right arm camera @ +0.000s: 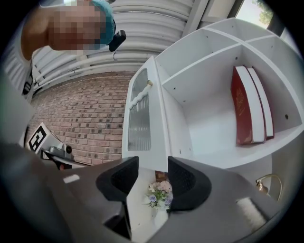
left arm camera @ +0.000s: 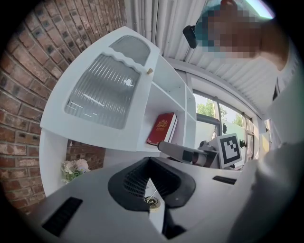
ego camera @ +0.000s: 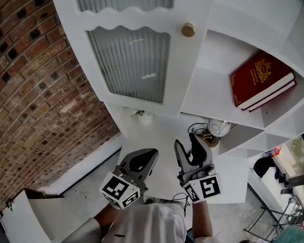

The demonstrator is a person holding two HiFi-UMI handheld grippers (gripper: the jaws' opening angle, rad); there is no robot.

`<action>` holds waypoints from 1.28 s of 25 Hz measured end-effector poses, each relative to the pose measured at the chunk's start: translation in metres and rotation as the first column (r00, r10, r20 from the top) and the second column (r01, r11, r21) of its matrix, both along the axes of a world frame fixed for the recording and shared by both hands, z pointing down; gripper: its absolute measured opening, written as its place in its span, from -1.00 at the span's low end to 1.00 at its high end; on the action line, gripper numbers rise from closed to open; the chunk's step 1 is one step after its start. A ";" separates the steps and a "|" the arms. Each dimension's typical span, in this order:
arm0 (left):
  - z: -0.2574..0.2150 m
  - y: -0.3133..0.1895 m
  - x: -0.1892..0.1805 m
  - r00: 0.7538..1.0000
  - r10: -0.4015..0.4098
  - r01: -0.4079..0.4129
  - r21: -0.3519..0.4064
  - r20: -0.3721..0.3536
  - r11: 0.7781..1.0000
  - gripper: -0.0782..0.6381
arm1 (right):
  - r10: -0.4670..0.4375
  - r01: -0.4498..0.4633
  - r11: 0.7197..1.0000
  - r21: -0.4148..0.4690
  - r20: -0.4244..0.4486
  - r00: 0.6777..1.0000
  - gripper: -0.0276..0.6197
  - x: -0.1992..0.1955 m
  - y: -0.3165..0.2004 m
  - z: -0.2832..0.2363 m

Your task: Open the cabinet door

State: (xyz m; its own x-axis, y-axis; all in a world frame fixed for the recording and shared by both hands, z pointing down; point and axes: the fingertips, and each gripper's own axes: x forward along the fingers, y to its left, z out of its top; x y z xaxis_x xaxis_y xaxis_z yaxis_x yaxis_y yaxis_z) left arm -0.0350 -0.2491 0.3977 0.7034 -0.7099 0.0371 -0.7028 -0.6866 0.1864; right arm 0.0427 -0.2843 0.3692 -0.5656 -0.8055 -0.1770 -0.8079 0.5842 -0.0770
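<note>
Already the cabinet door (ego camera: 127,61) stands swung open, its brass knob (ego camera: 188,30) on its free edge. Right of the door, a red book (ego camera: 261,81) leans on a white shelf (ego camera: 214,99). Below the door and clear of it, the left gripper (ego camera: 151,154) has its fingers closed together on nothing. The right gripper (ego camera: 185,143) beside it holds its fingers spread wide, empty.

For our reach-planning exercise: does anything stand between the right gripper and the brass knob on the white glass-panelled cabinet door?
Nothing visible does. The right gripper, jaws apart and empty, sits below the round brass knob on the white ribbed-glass cabinet door, with only open air between them.
</note>
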 end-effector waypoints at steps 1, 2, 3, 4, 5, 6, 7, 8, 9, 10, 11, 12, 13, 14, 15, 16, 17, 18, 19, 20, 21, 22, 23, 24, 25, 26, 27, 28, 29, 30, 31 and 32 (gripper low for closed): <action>0.001 -0.001 -0.001 1.000 -0.003 0.003 -0.001 -0.001 1.000 -0.76 | -0.005 0.005 1.000 0.003 -0.003 1.000 -0.33 -0.002 -0.002 -0.001; 0.002 -0.002 -0.001 1.000 -0.007 0.007 -0.004 -0.003 1.000 -0.76 | -0.008 0.008 1.000 0.007 -0.002 1.000 -0.33 -0.003 -0.004 -0.003; 0.003 -0.003 -0.001 1.000 -0.009 0.009 -0.005 -0.003 1.000 -0.76 | -0.010 0.010 1.000 0.011 0.000 1.000 -0.33 -0.004 -0.006 -0.004; 0.003 -0.003 -0.001 1.000 -0.008 0.008 -0.003 -0.002 1.000 -0.76 | -0.010 0.010 1.000 0.015 0.004 1.000 -0.33 -0.004 -0.008 -0.006; 0.002 -0.004 0.000 1.000 -0.006 0.006 0.000 0.000 1.000 -0.76 | -0.009 0.009 1.000 0.019 0.007 1.000 -0.32 -0.004 -0.010 -0.007; 0.001 -0.005 0.001 1.000 -0.004 0.004 0.002 0.002 1.000 -0.76 | -0.007 0.007 1.000 0.023 0.010 1.000 -0.31 -0.004 -0.012 -0.009; 0.000 -0.005 0.001 1.000 -0.002 0.002 0.005 0.004 1.000 -0.76 | -0.005 0.004 1.000 0.028 0.013 1.000 -0.31 -0.003 -0.014 -0.011; -0.001 -0.006 0.002 1.000 -0.002 0.002 0.006 0.005 1.000 -0.76 | -0.003 0.002 0.999 0.032 0.014 1.000 -0.31 -0.003 -0.016 -0.013; -0.001 -0.006 0.002 1.000 -0.001 0.001 0.006 0.006 1.000 -0.76 | -0.002 0.001 0.999 0.035 0.016 1.000 -0.31 -0.003 -0.018 -0.014; 0.000 -0.006 0.003 1.000 -0.001 0.001 0.004 0.007 1.000 -0.76 | -0.001 0.000 0.999 0.036 0.017 1.000 -0.31 -0.003 -0.019 -0.014; 0.001 -0.006 0.003 1.000 -0.001 0.001 0.002 0.008 1.000 -0.76 | 0.000 -0.001 0.999 0.037 0.019 1.000 -0.31 -0.003 -0.021 -0.014; 0.001 -0.007 0.004 1.000 0.001 -0.001 0.001 0.008 1.000 -0.76 | 0.001 -0.002 0.999 0.037 0.022 1.000 -0.31 -0.003 -0.023 -0.015; 0.001 -0.008 0.004 1.000 0.002 -0.002 0.000 0.009 1.000 -0.76 | 0.003 -0.004 0.999 0.037 0.024 1.000 -0.31 -0.002 -0.025 -0.015; 0.001 -0.009 0.005 1.000 0.004 -0.004 0.001 0.009 1.000 -0.76 | 0.005 -0.005 0.999 0.037 0.025 1.000 -0.31 -0.002 -0.027 -0.015; 0.000 -0.010 0.005 1.000 0.005 -0.005 0.003 0.008 1.000 -0.76 | 0.006 -0.007 0.999 0.037 0.025 1.000 -0.31 -0.002 -0.029 -0.016; -0.001 -0.011 0.005 1.000 0.005 -0.005 0.006 0.008 1.000 -0.76 | 0.008 -0.009 0.999 0.038 0.024 1.000 -0.31 -0.003 -0.032 -0.016; -0.002 -0.012 0.005 1.000 0.005 -0.005 0.008 0.008 1.000 -0.76 | 0.009 -0.010 0.999 0.037 0.024 1.000 -0.31 -0.003 -0.034 -0.017; -0.002 -0.012 0.005 1.000 0.005 -0.005 0.010 0.007 1.000 -0.76 | 0.011 -0.012 0.999 0.036 0.024 1.000 -0.31 -0.003 -0.036 -0.017; -0.002 -0.013 0.005 1.000 0.003 -0.003 0.009 0.006 1.000 -0.76 | 0.014 -0.014 0.999 0.034 0.024 1.000 -0.31 -0.002 -0.039 -0.017; -0.001 -0.013 0.004 1.000 0.000 0.000 0.007 0.003 1.000 -0.76 | 0.015 -0.016 0.999 0.033 0.025 1.000 -0.31 -0.003 -0.041 -0.017; 0.000 -0.014 0.003 1.000 -0.004 0.004 0.004 0.000 1.000 -0.76 | 0.015 -0.016 0.999 0.032 0.025 1.000 -0.31 -0.003 -0.043 -0.017; 0.000 -0.015 0.002 1.000 -0.007 0.007 0.003 -0.002 1.000 -0.76 | 0.015 -0.016 0.999 0.030 0.026 1.000 -0.31 -0.004 -0.046 -0.016; 0.000 -0.016 0.002 1.000 -0.007 0.007 0.003 -0.003 1.000 -0.76 | 0.015 -0.015 1.000 0.027 0.027 1.000 -0.31 -0.005 -0.048 -0.016; -0.001 -0.016 0.001 1.000 -0.006 0.006 0.005 -0.003 1.000 -0.76 | 0.015 -0.015 1.000 0.025 0.026 1.000 -0.31 -0.006 -0.051 -0.015; -0.001 -0.017 0.001 1.000 -0.006 0.006 0.006 -0.004 1.000 -0.76 | 0.014 -0.015 1.000 0.022 0.021 1.000 -0.31 -0.007 -0.053 -0.014; -0.001 -0.018 0.001 1.000 -0.007 0.007 0.006 -0.006 1.000 -0.76 | 0.015 -0.015 1.000 0.019 0.016 1.000 -0.31 -0.008 -0.056 -0.013; -0.001 -0.018 0.001 1.000 -0.008 0.008 0.006 -0.009 1.000 -0.76 | 0.016 -0.016 1.000 0.015 0.015 1.000 -0.31 -0.008 -0.058 -0.011; -0.001 -0.019 0.001 1.000 -0.008 0.008 0.007 -0.011 1.000 -0.76 | 0.016 -0.016 1.000 0.011 0.016 1.000 -0.31 -0.008 -0.061 -0.010; -0.003 -0.020 0.001 1.000 -0.008 0.008 0.010 -0.010 1.000 -0.76 | 0.016 -0.017 1.000 0.008 0.016 1.000 -0.31 -0.008 -0.063 -0.009; -0.004 -0.021 0.002 1.000 -0.007 0.007 0.013 -0.009 1.000 -0.76 | 0.016 -0.016 1.000 0.006 0.016 1.000 -0.31 -0.008 -0.066 -0.008; -0.004 -0.023 0.002 1.000 -0.008 0.008 0.015 -0.009 1.000 -0.76 | 0.016 -0.016 1.000 0.004 0.015 1.000 -0.31 -0.009 -0.068 -0.007; -0.003 -0.024 0.002 1.000 -0.010 0.010 0.013 -0.011 1.000 -0.76 | 0.016 -0.016 1.000 0.002 0.014 1.000 -0.31 -0.009 -0.071 -0.006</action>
